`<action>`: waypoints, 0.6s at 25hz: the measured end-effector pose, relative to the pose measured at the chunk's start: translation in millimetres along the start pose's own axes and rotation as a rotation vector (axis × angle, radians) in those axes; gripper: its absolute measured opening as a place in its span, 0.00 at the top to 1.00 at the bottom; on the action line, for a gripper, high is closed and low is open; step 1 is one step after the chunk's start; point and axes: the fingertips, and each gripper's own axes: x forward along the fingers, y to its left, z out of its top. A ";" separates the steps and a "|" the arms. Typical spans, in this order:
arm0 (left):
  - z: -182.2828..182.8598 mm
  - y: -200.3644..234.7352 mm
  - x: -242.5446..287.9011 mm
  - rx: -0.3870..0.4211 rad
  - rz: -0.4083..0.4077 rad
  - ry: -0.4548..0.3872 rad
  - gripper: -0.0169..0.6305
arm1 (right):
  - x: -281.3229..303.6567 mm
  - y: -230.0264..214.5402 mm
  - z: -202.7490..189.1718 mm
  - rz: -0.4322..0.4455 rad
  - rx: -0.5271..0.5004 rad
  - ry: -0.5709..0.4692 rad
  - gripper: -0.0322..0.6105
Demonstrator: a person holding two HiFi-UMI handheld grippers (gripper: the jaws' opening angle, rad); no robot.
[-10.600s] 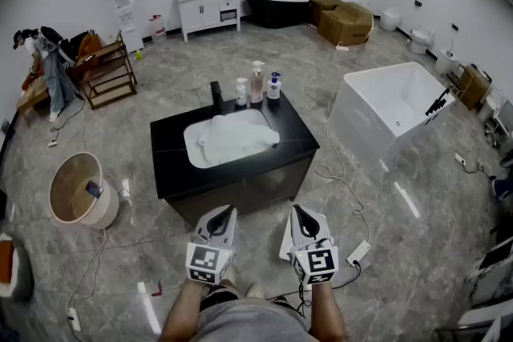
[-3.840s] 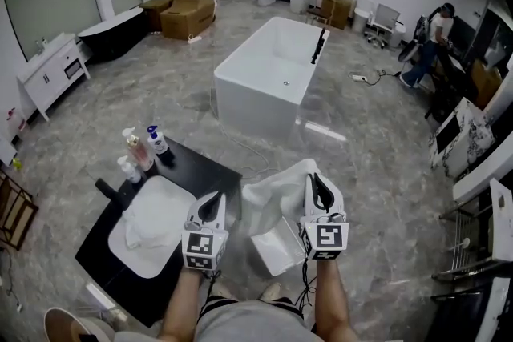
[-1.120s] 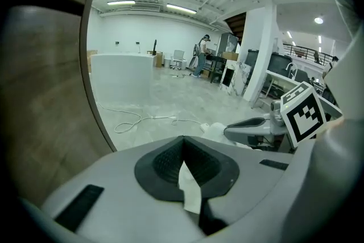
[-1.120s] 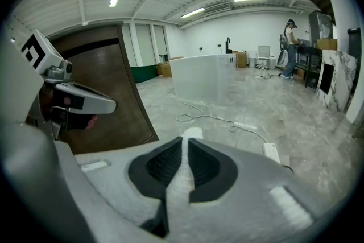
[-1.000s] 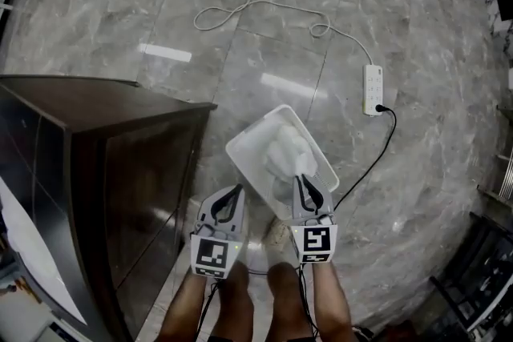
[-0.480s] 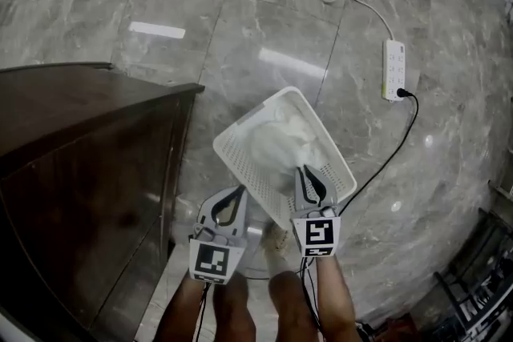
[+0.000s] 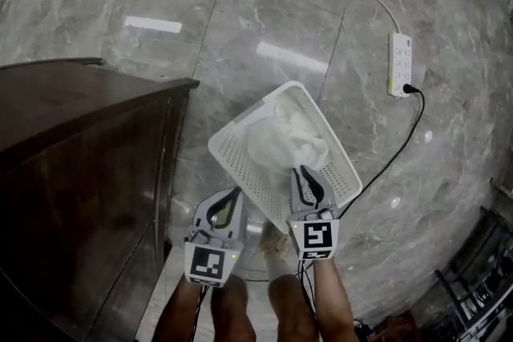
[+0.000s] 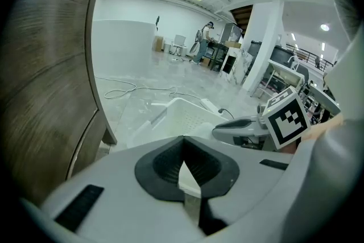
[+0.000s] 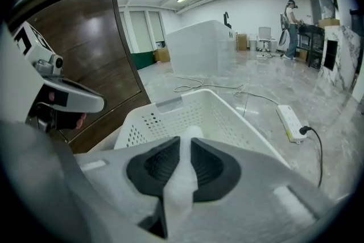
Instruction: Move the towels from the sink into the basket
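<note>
Since the towel (image 7: 288, 136) looks soft, light and floppy, best pinched at a bunched-up fold, it lies in the basket (image 7: 232, 160) on the floor while the right tongs (image 7: 302, 171), just opening, pinch one fold and the left tongs (image 7: 232, 194) are closed on nothing.

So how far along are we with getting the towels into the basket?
Done: a white towel lies inside the white perforated plastic basket on the floor. In hand: the right gripper pinches a fold of it, and its jaws have just been opening. The left gripper is shut and empty. Left: letting go fully. The sink is out of view, so whether more towels wait can't be told.
</note>
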 end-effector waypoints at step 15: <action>41.4 -15.1 -20.7 0.071 -0.018 -0.041 0.96 | -32.2 -4.3 46.0 0.032 0.054 -0.071 0.37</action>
